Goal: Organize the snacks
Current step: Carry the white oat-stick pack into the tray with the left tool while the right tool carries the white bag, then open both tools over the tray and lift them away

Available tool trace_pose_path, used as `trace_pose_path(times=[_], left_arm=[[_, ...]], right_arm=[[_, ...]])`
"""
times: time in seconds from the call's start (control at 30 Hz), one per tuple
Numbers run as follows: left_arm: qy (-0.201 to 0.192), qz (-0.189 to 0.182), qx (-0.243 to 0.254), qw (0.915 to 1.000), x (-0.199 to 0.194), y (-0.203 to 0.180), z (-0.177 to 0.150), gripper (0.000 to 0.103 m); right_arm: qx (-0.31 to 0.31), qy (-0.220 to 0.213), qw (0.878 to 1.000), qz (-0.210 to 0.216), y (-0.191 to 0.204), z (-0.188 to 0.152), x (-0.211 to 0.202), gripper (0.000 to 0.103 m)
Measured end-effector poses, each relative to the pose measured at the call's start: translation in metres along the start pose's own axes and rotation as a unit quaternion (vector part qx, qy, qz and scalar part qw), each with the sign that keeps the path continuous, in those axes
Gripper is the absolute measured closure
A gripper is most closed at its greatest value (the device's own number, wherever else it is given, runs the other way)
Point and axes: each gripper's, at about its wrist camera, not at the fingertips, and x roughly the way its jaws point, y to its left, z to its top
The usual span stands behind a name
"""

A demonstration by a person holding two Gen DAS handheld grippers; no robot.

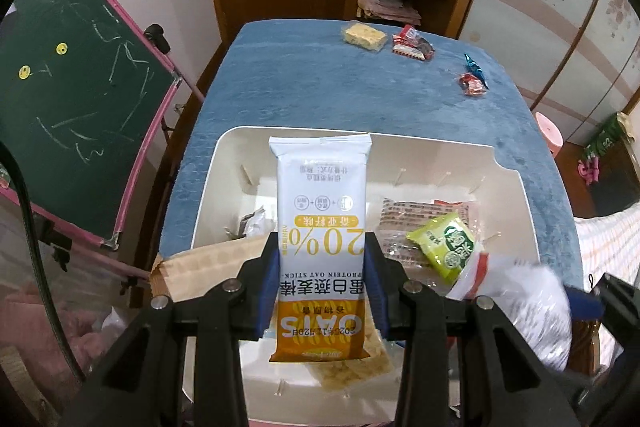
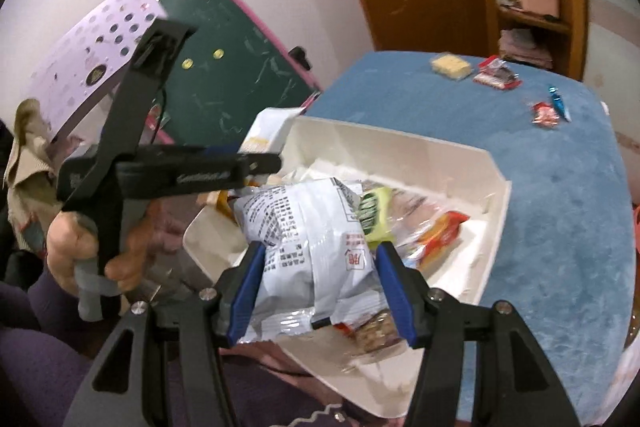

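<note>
My left gripper (image 1: 322, 247) is shut on a white and orange oat stick packet (image 1: 322, 211), held above the white bin (image 1: 508, 195). My right gripper (image 2: 320, 255) is shut on a white crinkled snack bag (image 2: 304, 227), held over the same bin (image 2: 496, 187). That bag shows blurred at the right of the left wrist view (image 1: 528, 303). In the bin lie a green packet (image 1: 444, 247), a clear orange-printed pack (image 1: 424, 211) and a yellow cracker pack (image 1: 348, 375). The left gripper's body (image 2: 176, 171) shows at the left of the right wrist view.
The bin stands on a blue cloth table (image 1: 300, 83). At its far end lie a yellow cracker pack (image 1: 364, 35), a red packet (image 1: 412, 45), a small red candy (image 1: 472, 85) and a blue one (image 1: 474, 66). A chalkboard (image 1: 80, 99) leans at the left.
</note>
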Motion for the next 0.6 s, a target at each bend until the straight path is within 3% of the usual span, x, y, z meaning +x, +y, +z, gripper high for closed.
trace_pose_path(times=[0.2, 0.6], left_arm=[[-0.01, 0.014, -0.004, 0.9998, 0.001, 0.005, 0.002, 0.065], [-0.012, 0.016, -0.006, 0.9998, 0.008, 0.01, 0.008, 0.064]], right_arm=[[-0.017, 0.034, 0.999, 0.002, 0.01, 0.0, 0.021, 0.045], [-0.038, 0.057, 0.997, -0.036, 0.021, 0.003, 0.045, 0.042]])
